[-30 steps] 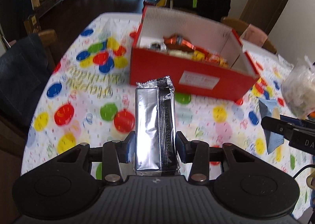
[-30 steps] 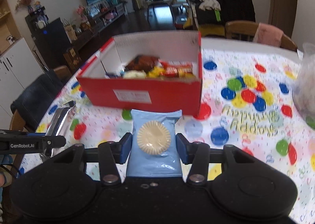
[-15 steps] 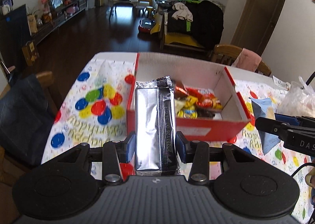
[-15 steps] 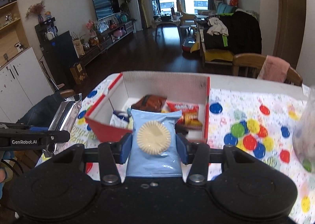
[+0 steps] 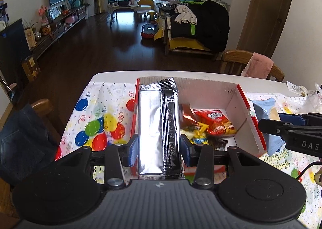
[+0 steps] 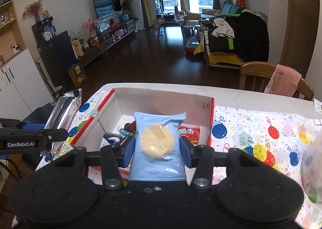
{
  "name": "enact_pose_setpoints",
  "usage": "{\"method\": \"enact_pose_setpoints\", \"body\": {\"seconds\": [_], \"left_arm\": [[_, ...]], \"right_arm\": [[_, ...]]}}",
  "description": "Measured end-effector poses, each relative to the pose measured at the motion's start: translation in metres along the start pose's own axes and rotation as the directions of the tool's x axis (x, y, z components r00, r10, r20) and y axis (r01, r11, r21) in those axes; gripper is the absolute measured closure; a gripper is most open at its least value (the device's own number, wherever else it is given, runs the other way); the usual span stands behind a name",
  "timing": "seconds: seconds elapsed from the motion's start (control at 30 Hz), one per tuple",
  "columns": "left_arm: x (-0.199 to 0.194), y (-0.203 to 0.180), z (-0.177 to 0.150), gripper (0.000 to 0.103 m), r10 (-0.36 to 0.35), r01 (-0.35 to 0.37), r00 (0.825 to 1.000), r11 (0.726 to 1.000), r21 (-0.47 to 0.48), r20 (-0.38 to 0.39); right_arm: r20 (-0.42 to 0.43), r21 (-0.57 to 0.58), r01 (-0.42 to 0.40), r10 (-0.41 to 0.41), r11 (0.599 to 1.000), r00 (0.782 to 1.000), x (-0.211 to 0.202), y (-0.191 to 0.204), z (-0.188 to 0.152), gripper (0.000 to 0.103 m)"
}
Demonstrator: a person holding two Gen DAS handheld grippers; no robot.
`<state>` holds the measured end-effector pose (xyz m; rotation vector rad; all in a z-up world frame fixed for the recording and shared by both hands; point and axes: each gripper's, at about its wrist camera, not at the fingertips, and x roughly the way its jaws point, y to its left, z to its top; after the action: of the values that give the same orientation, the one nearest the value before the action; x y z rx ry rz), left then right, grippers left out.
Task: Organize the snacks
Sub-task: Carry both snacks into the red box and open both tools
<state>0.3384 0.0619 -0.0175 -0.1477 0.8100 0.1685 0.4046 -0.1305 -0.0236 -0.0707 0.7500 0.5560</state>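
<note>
Since a second ago, both packets have been carried up over the red cardboard box [image 5: 259, 128]. The long silver foil packet [image 5: 158, 128], pinched by the left claw [image 5: 159, 147], points lengthwise at its far-left corner. The blue biscuit packet [image 6: 159, 144], pinched by the right claw [image 6: 157, 149], hangs over the box's middle.

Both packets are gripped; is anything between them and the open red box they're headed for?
Nothing visible. The silver packet in the left gripper and the blue packet in the right gripper hang over the lidless red box; only loose snacks lie inside.
</note>
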Motion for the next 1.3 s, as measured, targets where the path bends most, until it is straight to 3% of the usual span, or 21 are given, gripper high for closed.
{"method": "enact_pose_setpoints", "body": {"seconds": [0.5, 0.83, 1.3], "left_arm": [[0.077, -0.014, 0.029, 0.061, 0.027, -0.021, 0.993, 0.998, 0.052, -0.115], [0.122, -0.02, 0.033, 0.061, 0.055, -0.038, 0.978, 0.995, 0.088, -0.2], [0.156, -0.024, 0.027, 0.061, 0.066, -0.03, 0.956, 0.991, 0.127, -0.285]], "right_arm": [[-0.121, 0.013, 0.033, -0.031, 0.999, 0.992, 0.076, -0.012, 0.018, 0.056], [-0.2, -0.025, 0.049, -0.052, 0.999, 0.978, 0.123, -0.006, 0.022, 0.056], [-0.26, -0.043, 0.042, -0.052, 0.998, 0.964, 0.154, -0.003, 0.012, 0.056]]}}
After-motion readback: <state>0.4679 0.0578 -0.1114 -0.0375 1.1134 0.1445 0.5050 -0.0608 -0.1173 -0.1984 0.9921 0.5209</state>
